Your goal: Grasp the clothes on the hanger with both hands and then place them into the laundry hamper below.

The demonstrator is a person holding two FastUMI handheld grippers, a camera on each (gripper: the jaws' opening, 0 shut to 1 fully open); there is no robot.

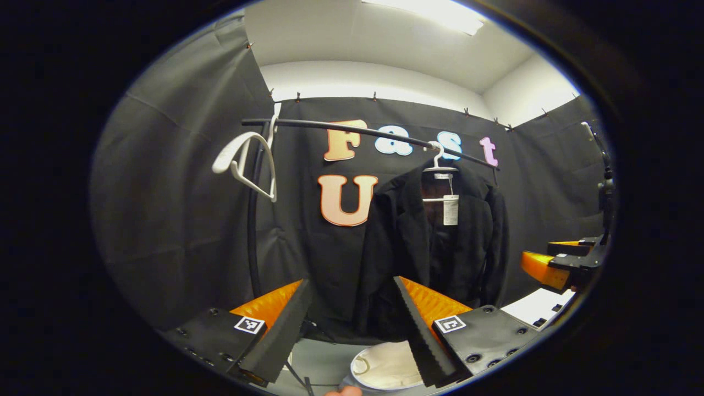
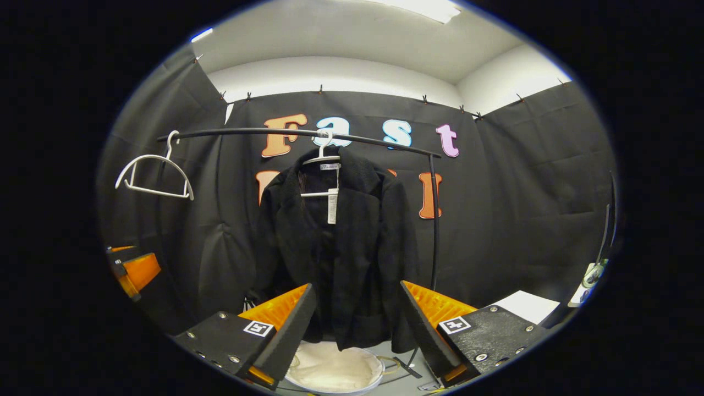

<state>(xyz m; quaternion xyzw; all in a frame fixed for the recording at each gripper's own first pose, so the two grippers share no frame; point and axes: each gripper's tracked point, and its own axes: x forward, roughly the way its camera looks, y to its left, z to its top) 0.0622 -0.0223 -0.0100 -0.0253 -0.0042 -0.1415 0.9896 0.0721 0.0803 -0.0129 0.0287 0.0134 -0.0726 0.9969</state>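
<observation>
On rail: black jacket on white hanger, long axis vertical, front toward camera. Below: white hamper, cream liner, nothing visible inside. Left gripper, right gripper wide open, empty.

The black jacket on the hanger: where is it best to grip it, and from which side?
Probably grip the black jacket at its two shoulders, coming from the front, one gripper on each side: it hangs open-fronted on a white hanger, facing the grippers, directly above the hamper.

Matt black cloth jacket on a smooth white plastic hanger; glossy dark rail.
</observation>
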